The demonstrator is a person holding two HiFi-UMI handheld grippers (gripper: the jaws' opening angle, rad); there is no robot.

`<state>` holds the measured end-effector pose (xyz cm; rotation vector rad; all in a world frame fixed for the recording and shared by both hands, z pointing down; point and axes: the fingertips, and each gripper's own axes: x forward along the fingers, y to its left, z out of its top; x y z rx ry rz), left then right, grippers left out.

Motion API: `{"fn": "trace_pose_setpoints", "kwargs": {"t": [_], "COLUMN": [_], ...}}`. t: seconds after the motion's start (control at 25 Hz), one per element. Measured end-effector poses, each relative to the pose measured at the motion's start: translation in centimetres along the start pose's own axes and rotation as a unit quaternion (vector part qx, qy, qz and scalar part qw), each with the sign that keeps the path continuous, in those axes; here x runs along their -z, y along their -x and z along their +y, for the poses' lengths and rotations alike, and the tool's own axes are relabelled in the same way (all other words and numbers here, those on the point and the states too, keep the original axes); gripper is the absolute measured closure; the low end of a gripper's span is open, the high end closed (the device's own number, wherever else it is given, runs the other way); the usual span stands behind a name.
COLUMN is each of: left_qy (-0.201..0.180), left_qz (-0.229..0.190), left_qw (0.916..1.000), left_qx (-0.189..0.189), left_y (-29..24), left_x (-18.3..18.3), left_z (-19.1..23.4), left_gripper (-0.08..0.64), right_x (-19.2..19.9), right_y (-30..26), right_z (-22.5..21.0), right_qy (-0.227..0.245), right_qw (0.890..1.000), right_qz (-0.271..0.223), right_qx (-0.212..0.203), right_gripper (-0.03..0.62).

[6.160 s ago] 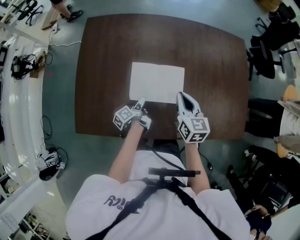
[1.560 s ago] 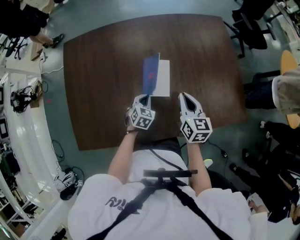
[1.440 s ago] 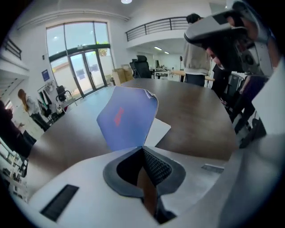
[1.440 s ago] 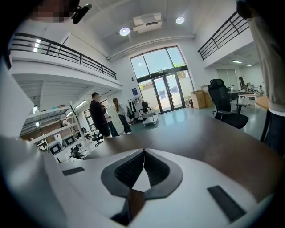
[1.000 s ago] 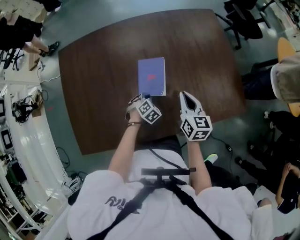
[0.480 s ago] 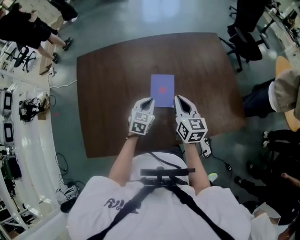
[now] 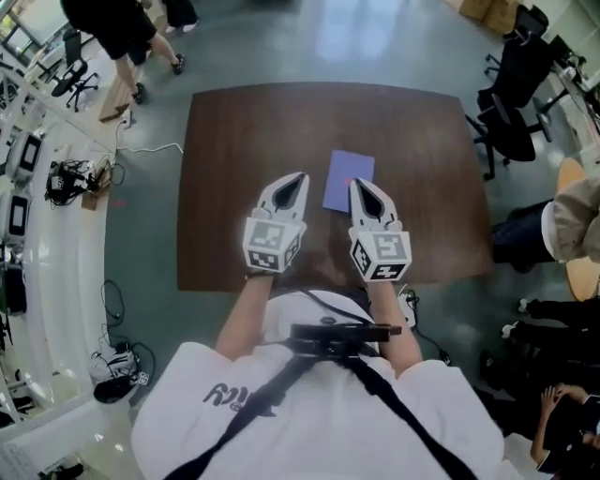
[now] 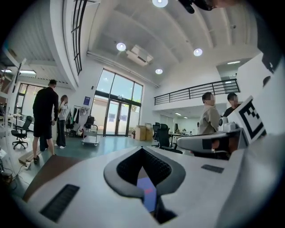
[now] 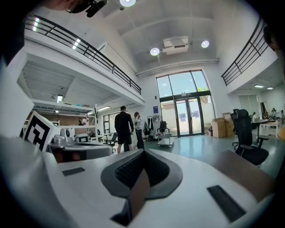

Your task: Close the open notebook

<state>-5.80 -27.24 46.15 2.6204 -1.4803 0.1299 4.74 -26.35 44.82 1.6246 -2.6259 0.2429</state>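
The notebook (image 7: 349, 181) lies closed on the brown table (image 7: 234, 141), its purple cover up. Both grippers hang well above the table's near edge, side by side, holding nothing. My left gripper (image 7: 300, 176) is shut and sits just left of the notebook in the head view. My right gripper (image 7: 357, 184) is shut too, its tip over the notebook's near right corner. In the left gripper view a strip of the purple notebook (image 8: 147, 197) shows below the closed left gripper (image 8: 141, 150). The right gripper (image 9: 143, 151) looks out level across the room, with brown table (image 9: 242, 173) beneath.
People stand beyond the table's far left corner (image 7: 122, 28), and another person sits at the right edge (image 7: 572, 220). Black office chairs (image 7: 511, 94) crowd the right side. A white bench (image 7: 28, 234) with cables and gear runs along the left.
The notebook went from open white pages to closed as the left gripper swung the cover over. Both grippers then rose off the table and levelled out.
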Motion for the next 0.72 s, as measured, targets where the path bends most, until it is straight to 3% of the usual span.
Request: {"fn": "trace_pose_setpoints", "kwargs": {"t": [0.72], "left_qy": [0.004], "left_qz": [-0.015], "left_qw": [0.9999], "left_qx": [-0.004], "left_y": [2.5], "left_x": [0.8], "left_z": [0.6], "left_gripper": [0.548], "right_x": [1.5], "right_y": [0.5], "right_z": [2.2], "right_qy": [0.017], "right_qw": [1.0], "right_qz": [0.017], "right_qx": [0.006], "right_gripper": [0.588]}}
